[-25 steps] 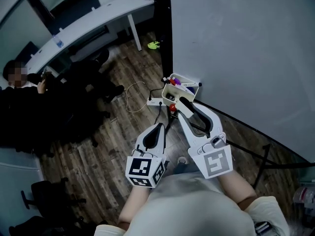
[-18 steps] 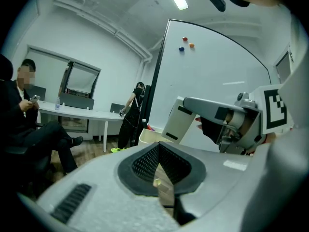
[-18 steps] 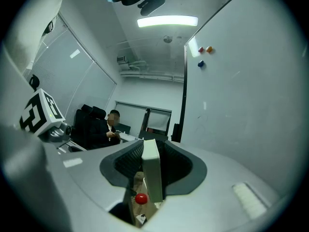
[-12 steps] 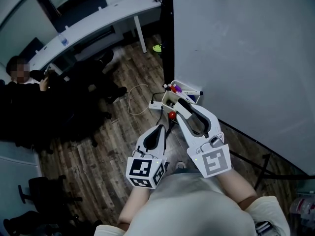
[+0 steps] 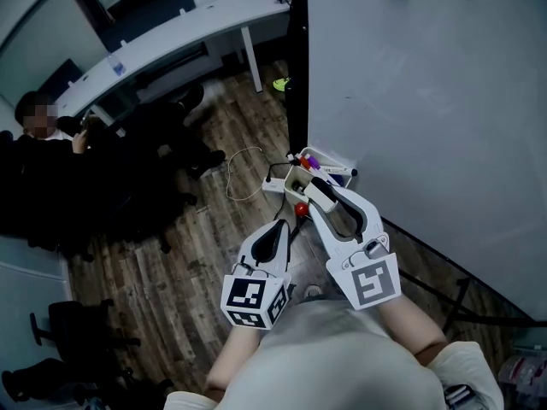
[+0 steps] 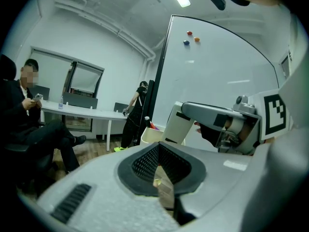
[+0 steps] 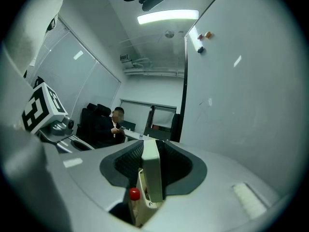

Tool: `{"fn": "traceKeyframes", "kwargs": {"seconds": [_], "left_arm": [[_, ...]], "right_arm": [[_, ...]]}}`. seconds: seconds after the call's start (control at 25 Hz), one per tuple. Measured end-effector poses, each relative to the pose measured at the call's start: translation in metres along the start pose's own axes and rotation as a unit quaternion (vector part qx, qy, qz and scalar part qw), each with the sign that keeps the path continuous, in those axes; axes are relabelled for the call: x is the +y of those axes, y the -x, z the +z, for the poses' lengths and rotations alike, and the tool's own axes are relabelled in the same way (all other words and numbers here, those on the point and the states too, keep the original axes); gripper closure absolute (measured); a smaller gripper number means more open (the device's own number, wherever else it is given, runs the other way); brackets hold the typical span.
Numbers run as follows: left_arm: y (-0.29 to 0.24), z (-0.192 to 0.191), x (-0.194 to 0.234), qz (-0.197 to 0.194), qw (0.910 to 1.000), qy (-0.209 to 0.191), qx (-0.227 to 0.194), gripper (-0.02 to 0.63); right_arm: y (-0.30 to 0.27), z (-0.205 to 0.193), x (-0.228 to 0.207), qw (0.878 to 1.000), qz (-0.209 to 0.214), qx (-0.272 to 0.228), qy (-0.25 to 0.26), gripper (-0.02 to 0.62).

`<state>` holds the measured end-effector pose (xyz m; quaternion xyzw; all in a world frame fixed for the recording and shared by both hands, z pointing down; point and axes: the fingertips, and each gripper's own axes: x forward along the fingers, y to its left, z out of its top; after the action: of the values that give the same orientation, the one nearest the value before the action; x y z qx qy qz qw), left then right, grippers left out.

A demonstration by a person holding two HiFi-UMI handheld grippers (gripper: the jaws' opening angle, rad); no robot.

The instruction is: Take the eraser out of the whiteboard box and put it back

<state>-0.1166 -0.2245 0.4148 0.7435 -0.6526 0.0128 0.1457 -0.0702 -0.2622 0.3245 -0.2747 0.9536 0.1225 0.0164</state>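
Eraser clamped upright between right gripper fingers; left gripper fingers closed, empty.

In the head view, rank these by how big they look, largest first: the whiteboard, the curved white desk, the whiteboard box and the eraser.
1. whiteboard
2. curved white desk
3. whiteboard box
4. eraser, though it and the box look close in size, and the eraser is nearer the camera.
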Motion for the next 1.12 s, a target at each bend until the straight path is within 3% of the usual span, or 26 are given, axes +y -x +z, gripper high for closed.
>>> {"fn": "traceKeyframes", "kwargs": {"seconds": [0.84, 1.12], "left_arm": [[-0.007, -0.003, 0.005, 0.016, 0.9999, 0.006, 0.001, 0.601], [-0.01, -0.006, 0.001, 0.014, 0.9999, 0.006, 0.001, 0.601]], "right_arm": [[-0.003, -0.048, 0.0, 0.998, 0.022, 0.056, 0.001, 0.455], [-0.004, -0.063, -0.003, 0.997, 0.022, 0.073, -0.024, 0.454]]}}
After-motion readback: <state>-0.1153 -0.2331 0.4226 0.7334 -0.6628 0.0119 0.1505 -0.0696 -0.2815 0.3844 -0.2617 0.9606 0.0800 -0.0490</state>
